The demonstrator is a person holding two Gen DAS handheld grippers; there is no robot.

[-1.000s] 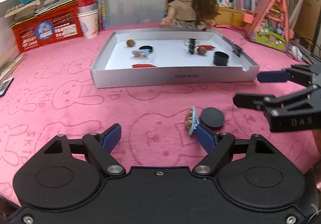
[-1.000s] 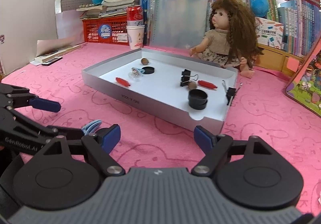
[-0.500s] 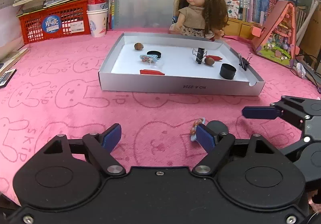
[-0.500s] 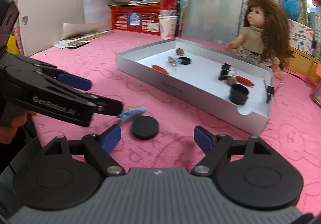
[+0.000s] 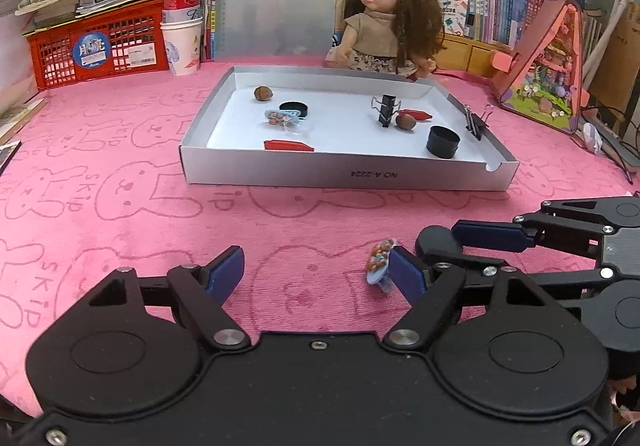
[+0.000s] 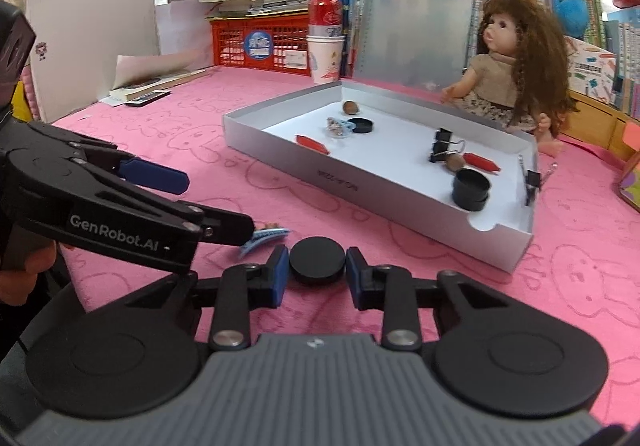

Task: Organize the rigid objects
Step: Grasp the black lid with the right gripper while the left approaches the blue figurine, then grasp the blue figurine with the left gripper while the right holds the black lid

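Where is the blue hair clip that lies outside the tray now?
In the right wrist view, the blue hair clip lies on the pink cloth, left of the black disc.

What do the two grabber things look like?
Both are black, with two jointed arms, silver screws and blue pads on the fingers. The left gripper has a smooth black body and white "GenRobot.AI" lettering on its side; the right gripper has a ribbed grey body.

Tray (image 5: 344,176) mid-table (image 5: 120,174), with doll (image 5: 390,14) behind it at the far edge and crate (image 5: 96,46) toward the far left corner. Disc (image 6: 317,260) and hair clip (image 6: 262,239) side by side near the table's front edge, before the tray.
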